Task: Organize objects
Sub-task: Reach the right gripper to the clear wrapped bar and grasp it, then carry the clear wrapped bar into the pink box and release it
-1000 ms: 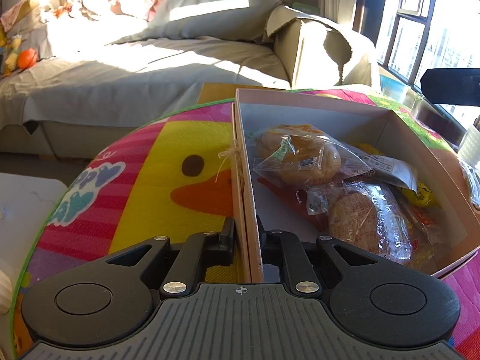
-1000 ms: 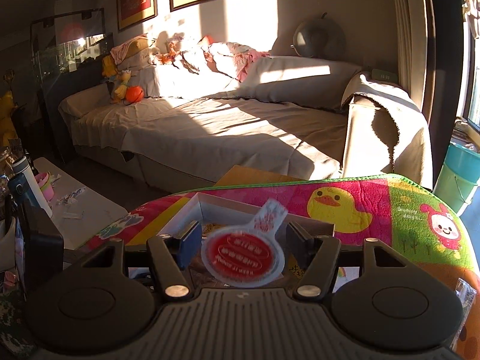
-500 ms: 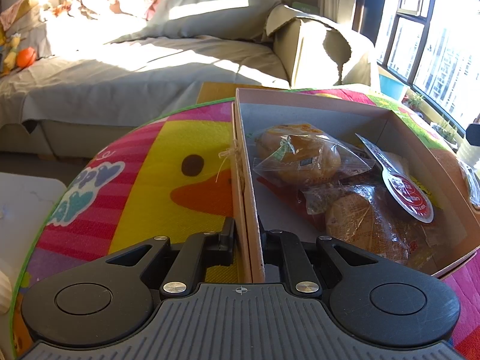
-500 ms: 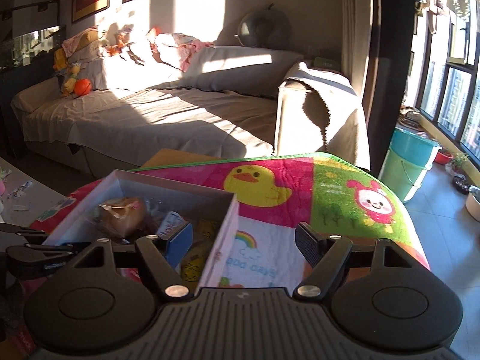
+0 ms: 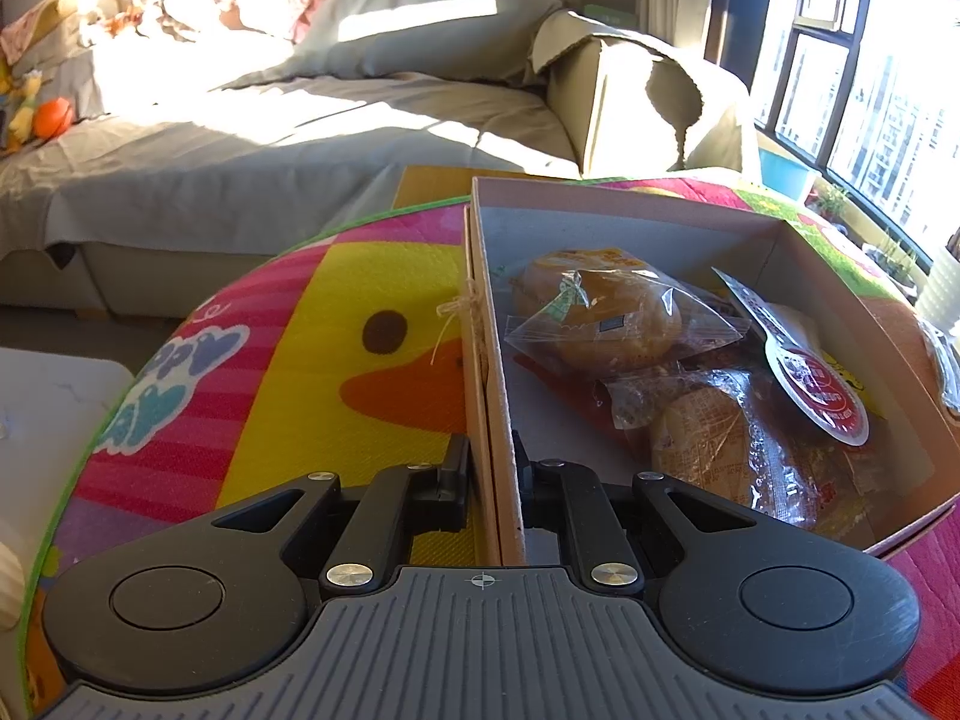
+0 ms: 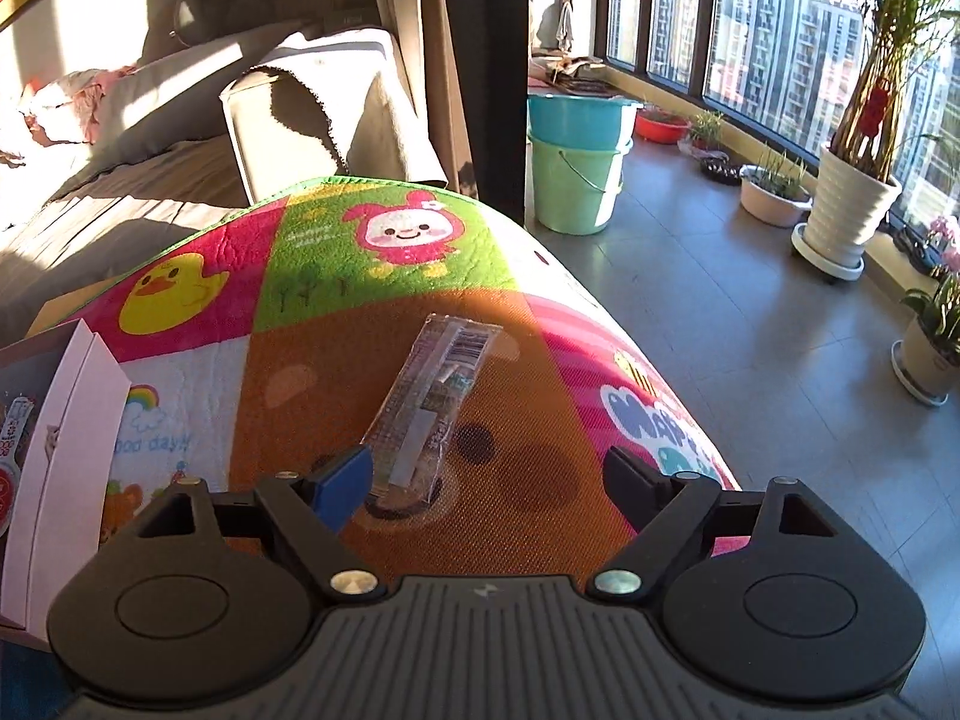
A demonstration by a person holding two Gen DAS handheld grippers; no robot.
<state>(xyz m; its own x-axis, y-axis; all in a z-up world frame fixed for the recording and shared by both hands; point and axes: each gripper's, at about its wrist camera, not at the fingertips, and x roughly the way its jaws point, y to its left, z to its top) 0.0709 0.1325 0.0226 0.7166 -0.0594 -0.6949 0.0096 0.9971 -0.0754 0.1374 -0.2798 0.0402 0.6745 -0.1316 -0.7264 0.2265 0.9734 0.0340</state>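
Note:
A pink cardboard box (image 5: 624, 204) sits on a colourful cartoon mat (image 5: 288, 348). My left gripper (image 5: 493, 468) is shut on the box's near left wall. Inside lie wrapped buns (image 5: 600, 312) and a red round-headed packet (image 5: 822, 396). In the right wrist view the box's corner (image 6: 66, 396) shows at the left. A long clear-wrapped snack packet (image 6: 429, 402) lies on the mat's orange patch. My right gripper (image 6: 487, 468) hovers over the packet's near end, its jaws opening, the packet close to the blue left pad (image 6: 348, 474) with neither pad pressing on it.
The mat (image 6: 384, 276) ends at a rounded edge to the right, with grey floor beyond. Two buckets (image 6: 579, 162) and potted plants (image 6: 852, 204) stand by the windows. A covered sofa (image 5: 300, 138) lies behind the mat.
The right gripper let go of the red round-headed packet, which now lies in the box. It swung right, away from the box, to above the clear packet, jaws widening. The left gripper stayed put.

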